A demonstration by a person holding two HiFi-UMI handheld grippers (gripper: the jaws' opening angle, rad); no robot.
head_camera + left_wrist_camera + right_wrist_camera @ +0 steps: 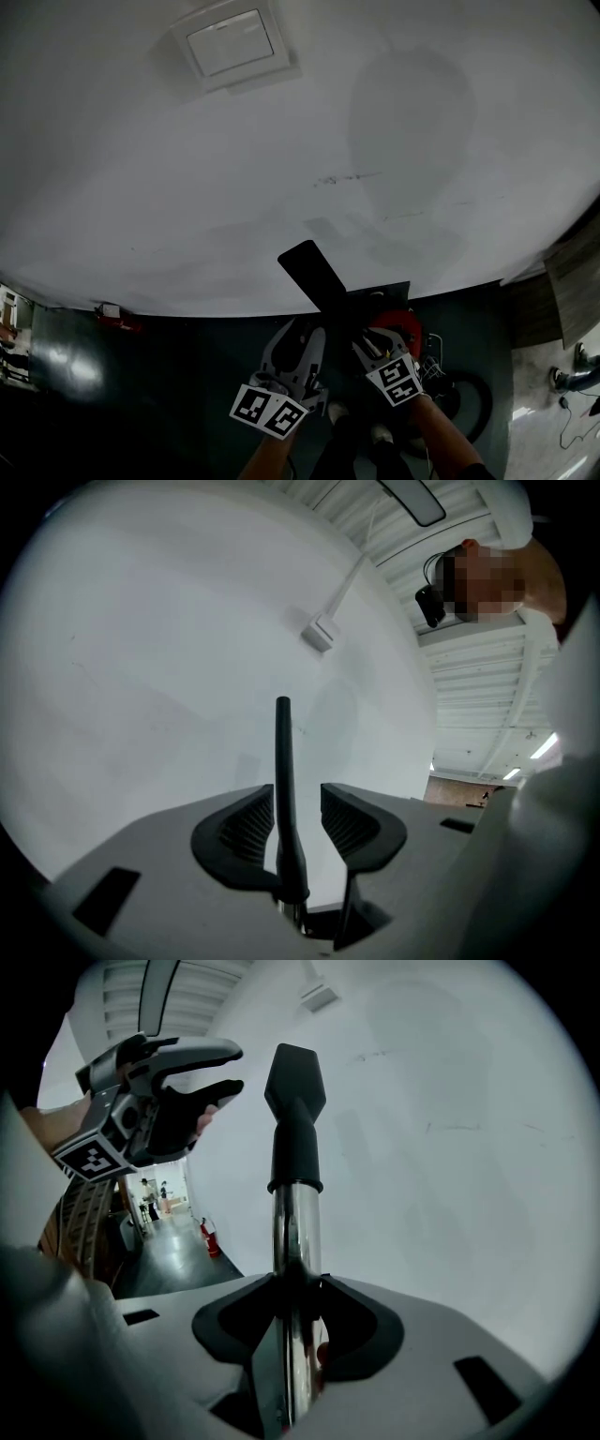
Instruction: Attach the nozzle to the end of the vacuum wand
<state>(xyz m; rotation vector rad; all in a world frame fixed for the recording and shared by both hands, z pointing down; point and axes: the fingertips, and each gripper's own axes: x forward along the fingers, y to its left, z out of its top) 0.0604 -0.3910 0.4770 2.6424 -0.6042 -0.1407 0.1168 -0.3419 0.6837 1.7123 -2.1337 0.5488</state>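
The nozzle point(295, 1101), flat and black, sits on the upper end of the chrome vacuum wand point(295, 1241), held up against a white wall point(141, 169). At the left, the left hand-held gripper point(298, 803) has its jaws spread wide. The nozzle, seen edge-on there, shows between them with a gap on each side and neither pad touching it. To the right, the right hand-held gripper point(295, 1293) is clamped on the wand lower down, both pads pressed on the tube. The wand's lower part is cut off below those jaws. In the head view the floor point(169, 375) is dark, and a red shape point(398, 328) beside the right hand-held gripper is too dim to make out. There is one nozzle, one wand, two hand-held grippers and one white box point(234, 42) on the wall.
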